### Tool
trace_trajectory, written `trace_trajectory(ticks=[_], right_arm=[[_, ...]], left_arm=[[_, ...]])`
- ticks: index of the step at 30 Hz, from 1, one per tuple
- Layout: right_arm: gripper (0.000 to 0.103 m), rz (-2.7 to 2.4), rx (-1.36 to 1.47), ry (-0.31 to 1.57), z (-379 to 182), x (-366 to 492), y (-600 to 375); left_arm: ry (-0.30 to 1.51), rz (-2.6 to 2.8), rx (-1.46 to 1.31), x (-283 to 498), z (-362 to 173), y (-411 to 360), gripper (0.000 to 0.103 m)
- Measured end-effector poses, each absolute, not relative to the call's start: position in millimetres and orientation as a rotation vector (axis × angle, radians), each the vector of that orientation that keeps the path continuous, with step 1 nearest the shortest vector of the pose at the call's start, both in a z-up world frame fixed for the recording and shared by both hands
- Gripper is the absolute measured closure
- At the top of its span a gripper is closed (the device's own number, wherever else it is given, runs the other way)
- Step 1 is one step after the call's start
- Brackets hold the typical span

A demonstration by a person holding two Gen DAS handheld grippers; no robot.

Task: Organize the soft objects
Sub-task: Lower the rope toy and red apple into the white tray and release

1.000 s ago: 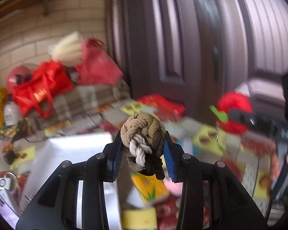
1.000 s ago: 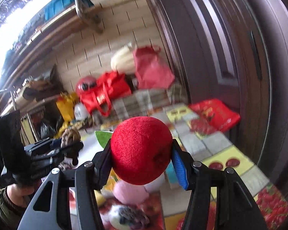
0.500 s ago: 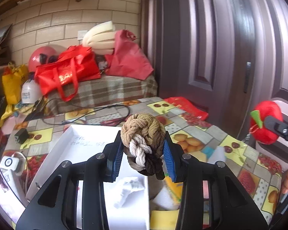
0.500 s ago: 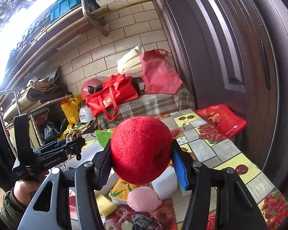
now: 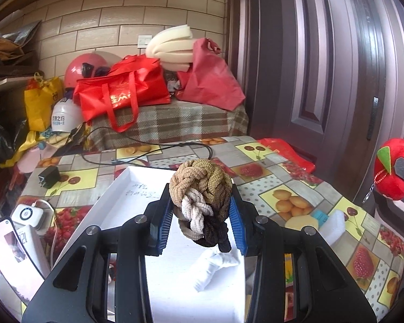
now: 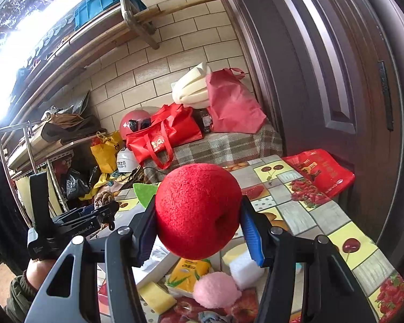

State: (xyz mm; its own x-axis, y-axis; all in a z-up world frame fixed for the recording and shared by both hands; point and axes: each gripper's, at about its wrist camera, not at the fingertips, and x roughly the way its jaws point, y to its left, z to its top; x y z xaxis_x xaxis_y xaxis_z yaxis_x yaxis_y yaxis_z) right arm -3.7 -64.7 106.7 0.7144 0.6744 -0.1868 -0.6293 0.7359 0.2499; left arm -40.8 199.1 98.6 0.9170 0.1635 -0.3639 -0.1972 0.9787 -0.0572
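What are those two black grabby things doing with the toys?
A person is tidying soft things with a pair of tongs in each hand. The left tongs squeeze a knotted rope ball above a white box on the table. The right tongs grip a red plush apple. A pink pom-pom and sponges wait below.

Fuzzy plush apple (image 6: 198, 212); braided yarn ball (image 5: 200, 191); glossy tablecloth (image 5: 291, 188).

White cloth (image 5: 215, 266) lies in the tray (image 5: 115, 204) (on the table (image 5: 296, 188)).
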Motion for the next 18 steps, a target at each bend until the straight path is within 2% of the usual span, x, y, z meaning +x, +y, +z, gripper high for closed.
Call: trace_trajectory(ticks=[18], right_arm=[[0.047,0.826,0.133,0.354,110.3,9.1,-8.2]], left_arm=[[0.398,0.281,-0.156,-40.4,86.2,237.6,0.065]])
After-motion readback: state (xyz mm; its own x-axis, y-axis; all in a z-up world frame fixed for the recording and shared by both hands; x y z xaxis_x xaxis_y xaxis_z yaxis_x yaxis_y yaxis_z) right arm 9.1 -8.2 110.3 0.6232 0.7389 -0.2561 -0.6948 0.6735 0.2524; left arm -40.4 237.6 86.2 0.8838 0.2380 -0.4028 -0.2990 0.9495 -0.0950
